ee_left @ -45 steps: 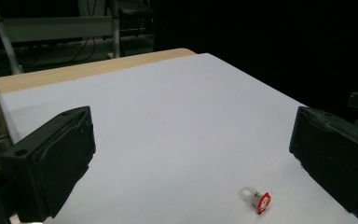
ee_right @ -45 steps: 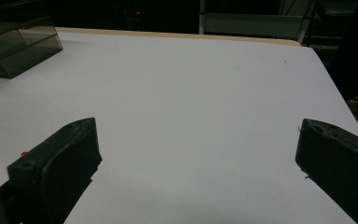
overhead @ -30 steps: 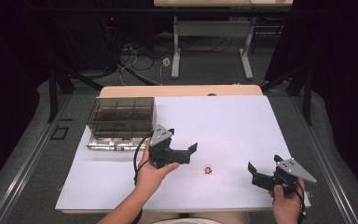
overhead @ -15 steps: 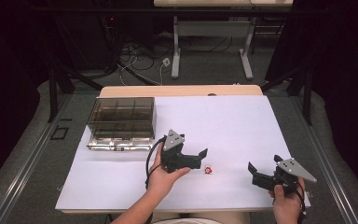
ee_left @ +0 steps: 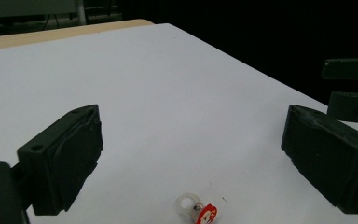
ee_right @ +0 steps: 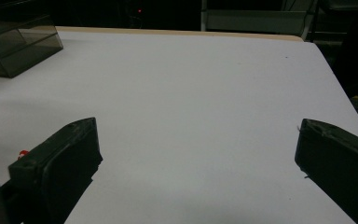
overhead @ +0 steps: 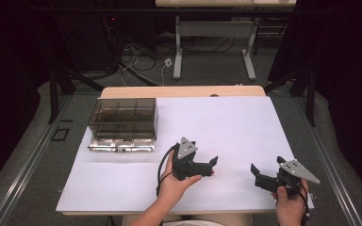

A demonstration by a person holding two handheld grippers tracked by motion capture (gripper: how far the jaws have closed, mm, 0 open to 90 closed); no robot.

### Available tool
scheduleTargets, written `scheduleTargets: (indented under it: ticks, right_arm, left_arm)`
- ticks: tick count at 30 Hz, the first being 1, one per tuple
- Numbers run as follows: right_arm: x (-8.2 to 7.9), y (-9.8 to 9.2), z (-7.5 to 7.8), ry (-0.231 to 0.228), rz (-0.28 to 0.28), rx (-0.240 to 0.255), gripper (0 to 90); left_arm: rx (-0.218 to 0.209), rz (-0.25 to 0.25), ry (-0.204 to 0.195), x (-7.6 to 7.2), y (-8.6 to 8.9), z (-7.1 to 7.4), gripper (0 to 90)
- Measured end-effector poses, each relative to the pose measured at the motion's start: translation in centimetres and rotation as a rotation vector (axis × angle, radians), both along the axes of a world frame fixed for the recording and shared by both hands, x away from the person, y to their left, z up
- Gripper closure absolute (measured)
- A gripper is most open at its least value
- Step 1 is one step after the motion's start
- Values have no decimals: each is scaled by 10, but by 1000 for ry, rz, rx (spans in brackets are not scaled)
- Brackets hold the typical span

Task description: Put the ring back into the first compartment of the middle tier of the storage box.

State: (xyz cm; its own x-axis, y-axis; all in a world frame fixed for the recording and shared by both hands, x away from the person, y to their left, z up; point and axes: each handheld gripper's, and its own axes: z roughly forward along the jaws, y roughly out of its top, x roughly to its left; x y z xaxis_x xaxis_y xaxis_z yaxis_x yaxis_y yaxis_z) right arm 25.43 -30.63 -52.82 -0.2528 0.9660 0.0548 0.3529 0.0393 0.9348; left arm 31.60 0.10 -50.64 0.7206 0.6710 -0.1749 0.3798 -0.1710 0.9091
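Observation:
A small white ring with a red tag [ee_left: 196, 210] lies on the white sheet [overhead: 226, 122]; in the left gripper view it is low in the frame, between the two jaws. My left gripper [overhead: 212, 167] hovers right over it, open, jaws wide apart [ee_left: 191, 140], with nothing held. In the high view the small red piece [overhead: 213, 173] peeks out at the jaw tips. My right gripper [overhead: 257, 177] is open near the front right of the sheet and points left toward the other gripper. In the right gripper view its jaws [ee_right: 198, 140] frame bare sheet, with a red speck [ee_right: 23, 152] beside the left jaw.
A dark see-through compartment box [overhead: 122, 120] stands at the back left of the sheet, also at the upper left of the right gripper view as the box [ee_right: 14, 46]. The table's wooden edge [overhead: 184, 91] runs along the back. Desk legs and cables lie on the floor beyond.
My left gripper has moved right and slightly nearer, from beside the box to over the small red-tagged piece. The right gripper has stayed where it was.

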Motion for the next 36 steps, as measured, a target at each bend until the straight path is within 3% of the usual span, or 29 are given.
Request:
scheduleTargets:
  ticks: [2, 4, 10, 14, 18, 26, 33, 36]
  right_arm:
    - [-1, 0, 1, 13, 5, -5, 0]
    - [0, 0, 0, -5, 1, 2, 0]
    - [1, 1, -1, -4, 2, 4, 0]
    - [1, 2, -1, -5, 3, 8, 0]
    - [1, 2, -1, 7, 10, -2, 0]
    - [1, 2, -1, 5, 16, 2, 0]
    - [1, 2, -2, 9, 19, -4, 0]
    - [1, 2, -2, 15, 17, 1, 3]
  left_arm:
    - [8, 1, -5, -1, -1, -3, 60]
    - [7, 2, 5, -2, -2, -5, 61]
    - [7, 11, 14, -2, -3, -12, 80]
    - [13, 7, 39, -3, -6, -16, 102]
    - [54, 5, 55, -3, -9, -20, 160]
    - [80, -23, 90, -2, -13, -23, 199]
    - [137, -24, 88, -3, -18, -28, 235]
    - [154, -43, 101, -3, -21, -30, 318]
